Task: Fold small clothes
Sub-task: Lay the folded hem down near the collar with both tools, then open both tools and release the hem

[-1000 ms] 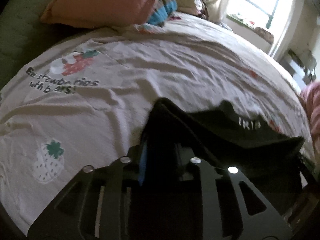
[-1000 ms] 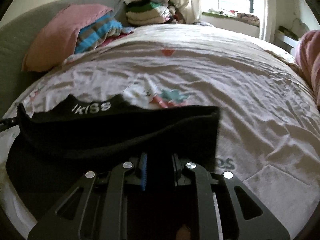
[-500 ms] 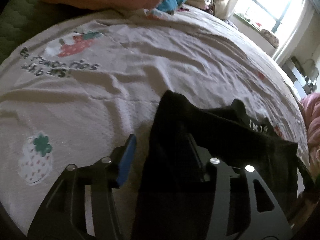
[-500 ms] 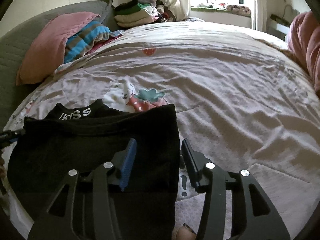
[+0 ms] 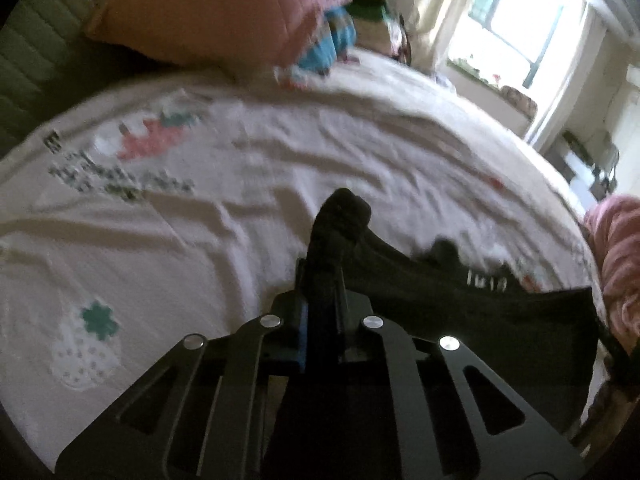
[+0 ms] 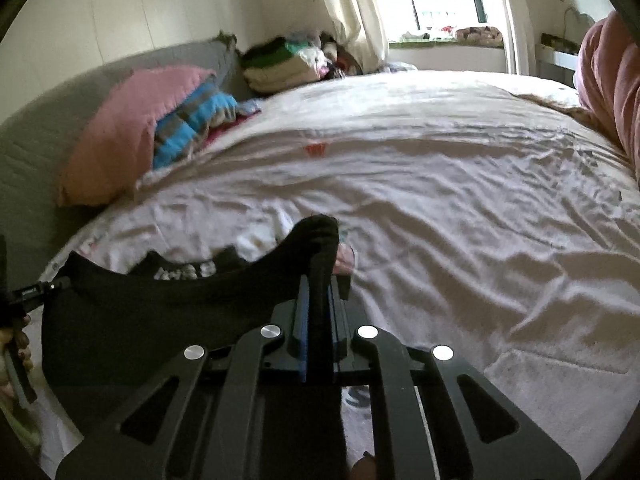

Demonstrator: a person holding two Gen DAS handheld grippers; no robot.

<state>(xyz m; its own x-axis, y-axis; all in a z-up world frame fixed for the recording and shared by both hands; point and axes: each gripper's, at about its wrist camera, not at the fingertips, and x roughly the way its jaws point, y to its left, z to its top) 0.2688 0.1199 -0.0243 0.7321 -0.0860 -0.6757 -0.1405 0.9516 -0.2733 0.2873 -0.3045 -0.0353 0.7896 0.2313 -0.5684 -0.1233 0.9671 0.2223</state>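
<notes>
Two views, both w/ jaws clenched on cloth. Left wrist: left gripper (image 5: 322, 276) pinches one bunched corner of the black garment (image 5: 460, 304), which hangs over the near edge of the bed (image 5: 248, 200). Right wrist: right gripper (image 6: 318, 296) pinches the other corner; cloth sags between. Keep corners level & taut, then lay flat. Plenty of bare sheet ahead; pink pillow (image 6: 128, 128) far off.

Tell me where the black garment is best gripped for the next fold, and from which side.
Grip the black garment at its two upper corners, from the near side. It hangs taut between the left gripper and right gripper, already pinching them.
</notes>
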